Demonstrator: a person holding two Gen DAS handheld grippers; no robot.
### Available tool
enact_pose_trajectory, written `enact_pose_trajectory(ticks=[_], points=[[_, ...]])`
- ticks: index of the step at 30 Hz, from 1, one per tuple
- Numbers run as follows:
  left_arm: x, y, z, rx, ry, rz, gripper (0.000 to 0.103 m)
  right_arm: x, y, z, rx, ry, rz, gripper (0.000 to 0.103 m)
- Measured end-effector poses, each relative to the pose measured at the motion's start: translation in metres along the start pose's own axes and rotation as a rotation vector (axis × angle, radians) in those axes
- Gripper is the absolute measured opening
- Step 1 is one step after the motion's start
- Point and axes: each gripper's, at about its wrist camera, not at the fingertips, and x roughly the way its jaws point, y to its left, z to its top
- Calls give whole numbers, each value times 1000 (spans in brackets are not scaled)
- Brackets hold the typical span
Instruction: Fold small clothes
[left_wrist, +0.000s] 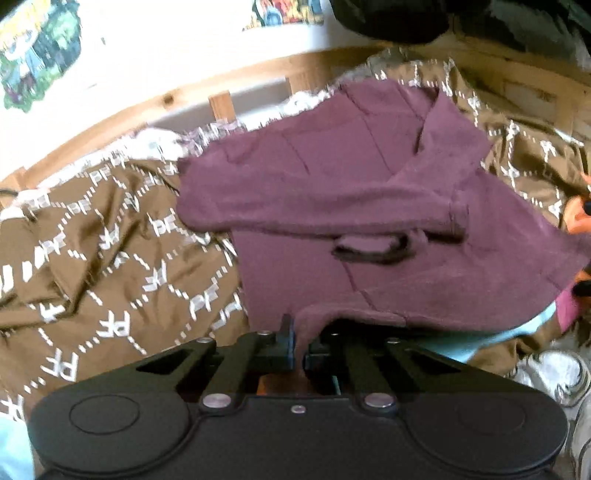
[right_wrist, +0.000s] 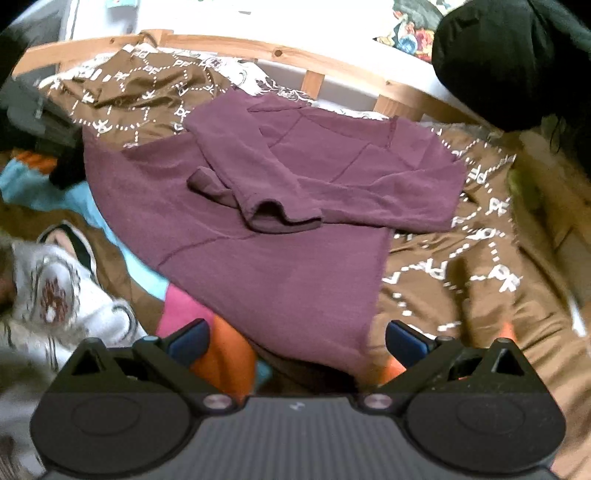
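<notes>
Left hand-held gripper pinching purple garment hem, brown bedspread around

The only readable lettering is the white "PF" monogram, repeated in a dotted diamond grid across the brown cover on the bed, to the left of the left tool and ahead and to the right of the right tool. The colourful prints on the wall are too blurred to read.
</notes>
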Motion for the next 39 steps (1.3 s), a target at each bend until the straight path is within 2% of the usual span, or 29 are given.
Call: enact_pose_trajectory(ticks=[5, 7, 9, 12, 15, 18, 19, 20, 22, 23, 31, 35, 39], points=[[-2, 3, 17, -19, -2, -7, 4, -13, -7, -4, -51, 22, -95, 103], [-3, 3, 20, -14, -8, -1, 4, -10, -5, -10, -121, 60, -177, 102], [-4, 2, 23, -13, -12, 0, 4, -7, -3, -16, -187, 85, -221, 102], [-5, 1, 24, -9, -15, 6, 4, 0, 4, -19, -222, 85, -201, 102], [-7, -1, 21, -11, -21, 18, 4, 12, 16, -19, -278, 48, -209, 100], [-13, -2, 16, -21, -40, 32, 4, 20, 21, -18, -309, 24, -190, 83], [-16, -3, 15, -22, -48, 37, 4, 19, 21, -17, -302, 22, -163, 64], [-20, -3, 13, -23, -59, 38, 4, 17, 20, -16, -288, 18, -137, 39], [-27, -3, 10, -22, -77, 37, 4, 11, 19, -13, -258, 1, -113, 21], [-31, -3, 9, -27, -84, 36, 4, 7, 19, -12, -252, -13, -116, 9], [-72, 13, 5, -96, -148, 22, 3, -50, 7, 11, -81, -113, -102, 6], [-116, 39, -1, -141, -213, -82, 3, -100, 10, 22, -41, -158, -86, 6], [-153, 65, -9, -176, -199, -185, 3, -153, 22, 27, 8, -186, -17, 5]])
